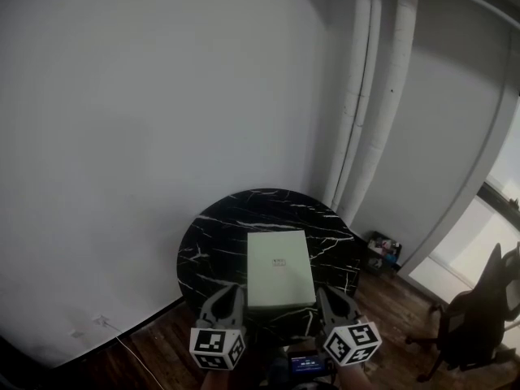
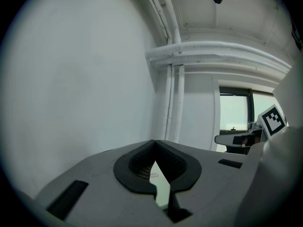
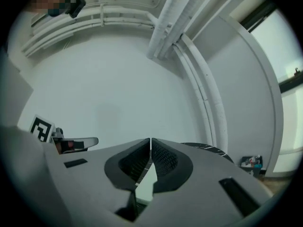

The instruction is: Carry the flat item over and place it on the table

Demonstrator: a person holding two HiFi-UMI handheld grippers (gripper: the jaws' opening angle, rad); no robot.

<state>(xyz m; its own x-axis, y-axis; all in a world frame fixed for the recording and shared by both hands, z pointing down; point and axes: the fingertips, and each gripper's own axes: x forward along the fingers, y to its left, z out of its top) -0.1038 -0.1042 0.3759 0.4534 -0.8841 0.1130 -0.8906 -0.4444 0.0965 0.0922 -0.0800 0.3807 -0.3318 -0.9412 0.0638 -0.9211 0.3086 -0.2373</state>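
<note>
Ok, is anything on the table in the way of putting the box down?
Nothing visible. The box is over the round table, between the left gripper and right gripper. The tabletop around it is bare black marble; under the box is hidden.

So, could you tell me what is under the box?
The round black table is under the box; its top shows past the far and side edges. The part straight beneath is covered, so anything lying there cannot be seen.
</note>
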